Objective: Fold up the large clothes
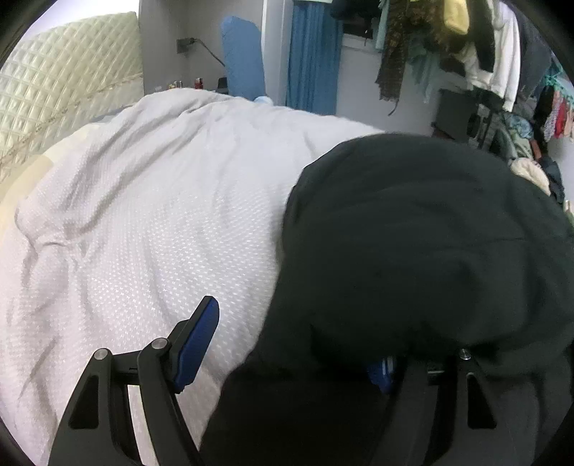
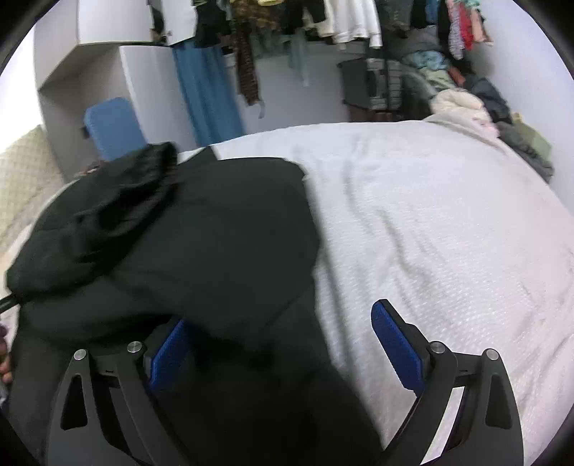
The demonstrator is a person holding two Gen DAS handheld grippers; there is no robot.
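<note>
A large black garment (image 1: pixel 412 233) lies bunched on the white bedspread (image 1: pixel 150 215), filling the right half of the left wrist view. My left gripper (image 1: pixel 290 344) is open at the garment's near edge. Its left pad (image 1: pixel 197 340) is bare over the bedspread, and black cloth drapes over its right finger, leaving only a sliver of blue pad. In the right wrist view the garment (image 2: pixel 215 229) fills the left half. My right gripper (image 2: pixel 281 315) stands wide open across the garment's right edge. Cloth partly covers its left pad (image 2: pixel 168 355); its right pad (image 2: pixel 394 344) hovers over the white bedspread (image 2: pixel 448 222).
A quilted headboard (image 1: pixel 53 89) stands at the back left. A blue curtain (image 2: pixel 208 93), hanging clothes (image 2: pixel 340 21) and piled laundry (image 2: pixel 466 100) line the far wall beyond the bed. Part of a person's hand (image 2: pixel 4 362) shows at the left edge.
</note>
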